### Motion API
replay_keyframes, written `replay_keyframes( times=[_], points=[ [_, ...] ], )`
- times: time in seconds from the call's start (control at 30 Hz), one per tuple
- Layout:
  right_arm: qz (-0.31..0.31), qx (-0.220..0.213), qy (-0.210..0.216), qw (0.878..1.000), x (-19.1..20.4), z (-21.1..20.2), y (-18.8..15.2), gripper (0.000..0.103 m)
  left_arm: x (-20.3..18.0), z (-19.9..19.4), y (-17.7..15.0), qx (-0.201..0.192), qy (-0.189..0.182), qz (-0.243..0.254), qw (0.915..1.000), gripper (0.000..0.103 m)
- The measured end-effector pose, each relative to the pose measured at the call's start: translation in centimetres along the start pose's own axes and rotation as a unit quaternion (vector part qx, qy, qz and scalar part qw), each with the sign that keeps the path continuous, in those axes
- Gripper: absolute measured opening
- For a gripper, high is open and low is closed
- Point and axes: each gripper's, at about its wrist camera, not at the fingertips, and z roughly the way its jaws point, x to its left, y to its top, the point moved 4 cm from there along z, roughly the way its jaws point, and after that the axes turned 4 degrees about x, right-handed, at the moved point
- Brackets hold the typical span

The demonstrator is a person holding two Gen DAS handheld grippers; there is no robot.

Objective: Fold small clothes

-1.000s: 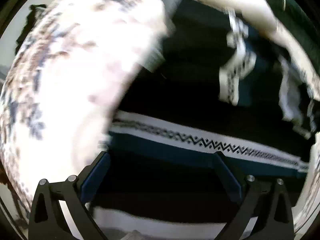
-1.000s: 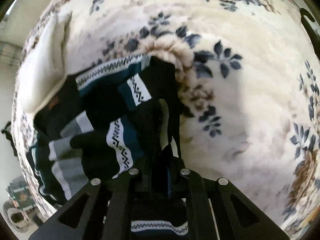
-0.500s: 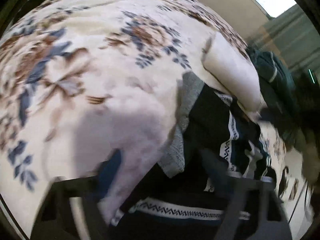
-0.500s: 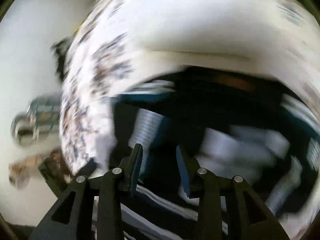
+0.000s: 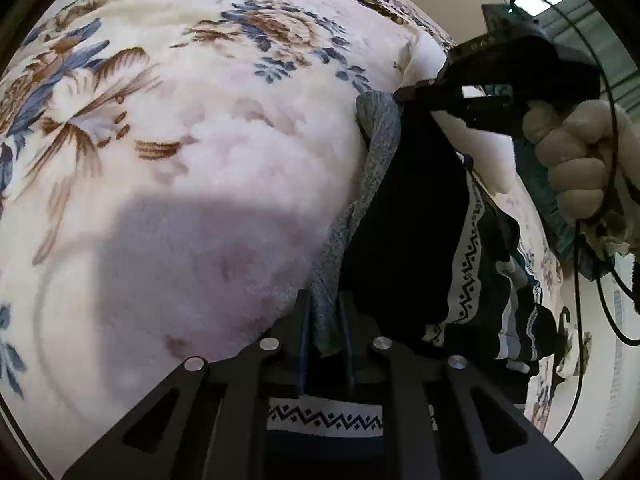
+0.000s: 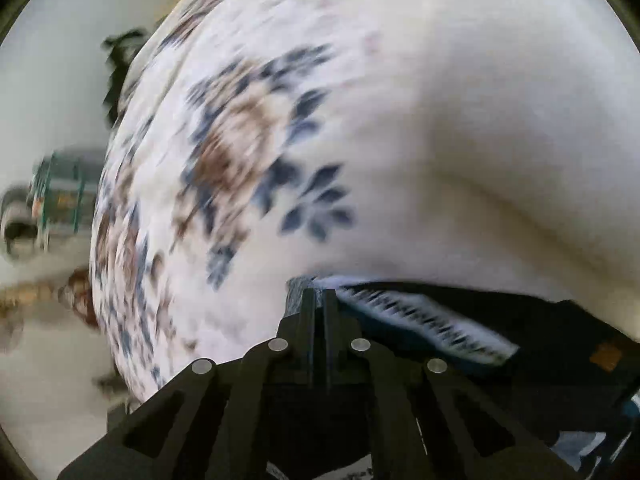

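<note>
A small dark knit garment (image 5: 404, 216) with white zigzag bands and a grey edge hangs stretched above a floral blanket (image 5: 180, 128). My left gripper (image 5: 325, 320) is shut on its grey edge at one corner. My right gripper (image 5: 404, 94), held by a hand, pinches the other corner of the same grey edge. In the blurred right wrist view the right gripper (image 6: 319, 300) is shut on the grey edge of the garment (image 6: 440, 332), which trails to the right.
The cream floral blanket (image 6: 360, 120) covers the whole surface below. A cream pillow (image 5: 476, 148) and a teal garment (image 5: 548, 204) lie behind the hand. Cables hang at the right. A floor with blurred objects (image 6: 52, 200) shows past the blanket's left edge.
Both grippers went from open to shut on the garment's grey edge. The garment has been lifted off the blanket and stretched between them.
</note>
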Motion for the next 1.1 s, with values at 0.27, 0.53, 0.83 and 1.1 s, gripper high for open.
replay_keyframes(
  times=[0.27, 0.53, 0.83, 1.1],
  points=[
    [0.063, -0.003, 0.073, 0.995, -3.9, -5.2, -2.6, 0.045, 0.6, -3.6, 2.1, 0.015, -0.014, -0.045, 0.9988, 0.068],
    [0.152, -0.047, -0.060, 0.985, -18.4, -14.5, -14.0, 0.051, -0.4, -1.1, 8.8, 0.014, -0.011, -0.007, 0.9998, 0.068],
    [0.290, -0.080, -0.063, 0.952, -30.2, -15.4, -24.1, 0.051, -2.3, 5.1, 12.9, 0.033, 0.004, 0.039, 0.9987, 0.028],
    [0.316, -0.077, -0.106, 0.940, -32.6, -13.2, -26.5, 0.000, -2.3, 4.1, 14.2, 0.017, -0.002, 0.025, 0.9995, 0.006]
  ],
)
